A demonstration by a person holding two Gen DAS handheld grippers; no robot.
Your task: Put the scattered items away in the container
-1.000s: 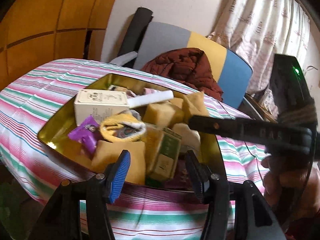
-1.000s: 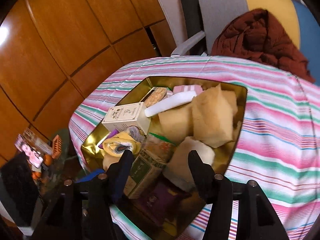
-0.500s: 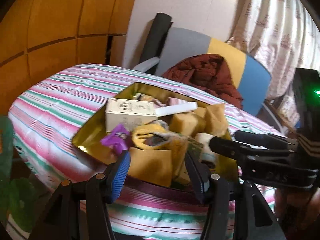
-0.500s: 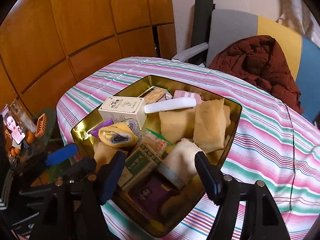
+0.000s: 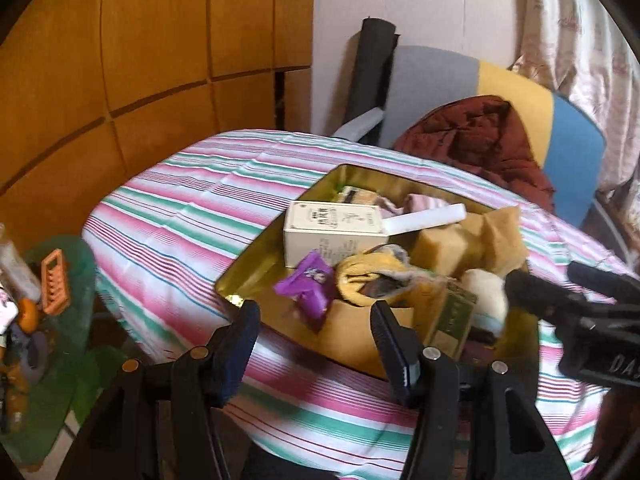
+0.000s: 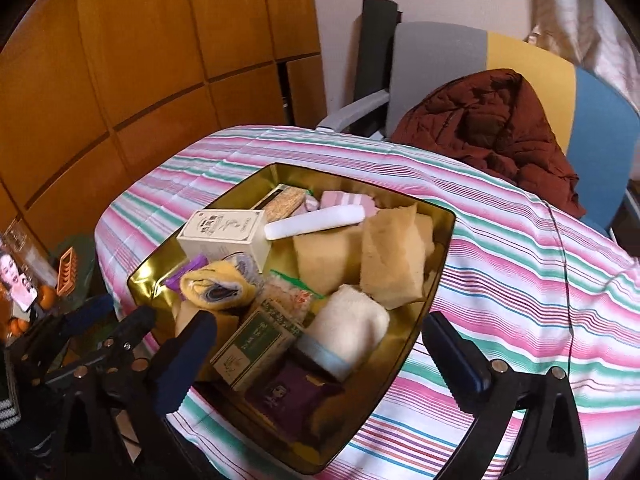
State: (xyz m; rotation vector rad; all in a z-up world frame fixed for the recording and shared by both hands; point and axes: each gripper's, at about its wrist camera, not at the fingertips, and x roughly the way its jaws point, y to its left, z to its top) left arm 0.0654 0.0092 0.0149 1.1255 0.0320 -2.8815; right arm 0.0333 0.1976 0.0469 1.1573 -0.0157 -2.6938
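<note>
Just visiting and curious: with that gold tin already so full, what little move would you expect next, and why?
Probably pulling both grippers away. The left gripper and right gripper are open and hold nothing, everything visible sits inside the gold tin, and no loose item shows on the striped tablecloth.

A striped tablecloth (image 6: 520, 264) in pink, green and white covers the table. Behind it stands a chair (image 6: 436, 56) with a grey, yellow and blue backrest, and a dark red quilted jacket (image 6: 488, 128) lies heaped on it; a dark rolled mat (image 5: 372, 64) leans upright against the wall just beside the chair. Wooden wall panels (image 5: 152, 40) fill the left, a patterned curtain (image 5: 576, 32) hangs at the right, and low at the left edge sits an orange plastic rack (image 5: 54, 282).
</note>
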